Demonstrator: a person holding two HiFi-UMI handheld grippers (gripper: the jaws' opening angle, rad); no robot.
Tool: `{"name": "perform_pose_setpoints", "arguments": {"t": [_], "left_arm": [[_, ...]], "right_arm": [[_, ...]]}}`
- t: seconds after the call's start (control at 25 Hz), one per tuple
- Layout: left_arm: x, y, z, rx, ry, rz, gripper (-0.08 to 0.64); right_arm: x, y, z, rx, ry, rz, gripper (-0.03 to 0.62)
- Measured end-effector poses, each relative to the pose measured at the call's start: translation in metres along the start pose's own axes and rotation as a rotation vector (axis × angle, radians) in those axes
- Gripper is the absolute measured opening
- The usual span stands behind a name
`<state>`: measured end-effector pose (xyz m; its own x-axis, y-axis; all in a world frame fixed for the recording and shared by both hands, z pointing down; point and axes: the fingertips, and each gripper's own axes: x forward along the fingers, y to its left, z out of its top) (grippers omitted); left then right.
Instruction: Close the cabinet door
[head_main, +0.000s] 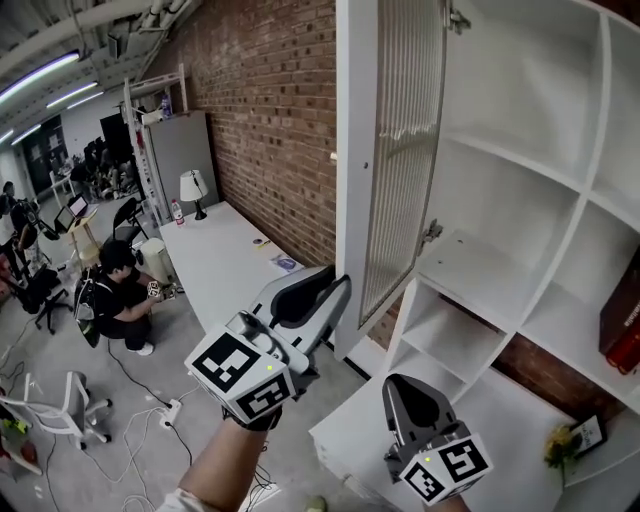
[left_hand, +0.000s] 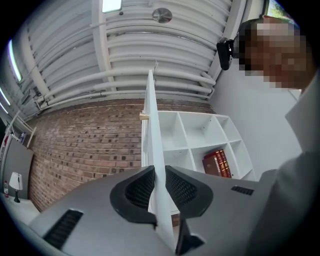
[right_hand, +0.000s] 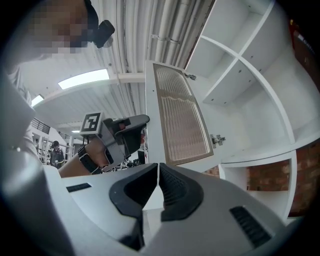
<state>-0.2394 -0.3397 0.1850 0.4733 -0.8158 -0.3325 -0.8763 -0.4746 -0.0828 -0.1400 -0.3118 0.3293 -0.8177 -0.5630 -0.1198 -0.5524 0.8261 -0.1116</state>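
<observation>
Pinching cabinet door (head_main: 400, 150) edge in left claw (left_hand: 159, 185); right claw (right_hand: 158, 172) pressed together, empty. Next: swing door toward shelves (head_main: 510, 160) right of left claw.

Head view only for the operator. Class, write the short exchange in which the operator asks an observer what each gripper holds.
Operator: Has the left gripper caught the cabinet door?
Observer: Yes. In the left gripper view the cabinet door's edge sits clamped between its jaws.
Operator: And the right gripper?
Observer: The right gripper view shows its jaws together, nothing between them.
</observation>
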Motion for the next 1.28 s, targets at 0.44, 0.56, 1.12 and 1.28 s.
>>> {"name": "perform_pose_setpoints", "arguments": {"t": [0.44, 0.56, 1.12, 1.28], "left_arm": [[0.028, -0.065, 0.0, 0.035, 0.009, -0.073, 0.078], [0.04, -0.083, -0.002, 0.063, -0.005, -0.067, 0.087], [0.127, -0.173, -0.026, 0.131, -0.021, -0.096, 0.089], [0.159, -0.188, -0.037, 0.126, -0.025, -0.102, 0.084]], "right_arm": [[-0.049, -0.027, 0.03, -0.001, -0.064, -0.056, 0.018], [-0.064, -0.038, 0.034, 0.0, -0.073, -0.083, 0.018], [-0.163, -0.092, 0.055, -0.014, -0.127, -0.279, 0.018], [-0.193, -0.108, 0.057, -0.015, -0.142, -0.351, 0.018]]}}
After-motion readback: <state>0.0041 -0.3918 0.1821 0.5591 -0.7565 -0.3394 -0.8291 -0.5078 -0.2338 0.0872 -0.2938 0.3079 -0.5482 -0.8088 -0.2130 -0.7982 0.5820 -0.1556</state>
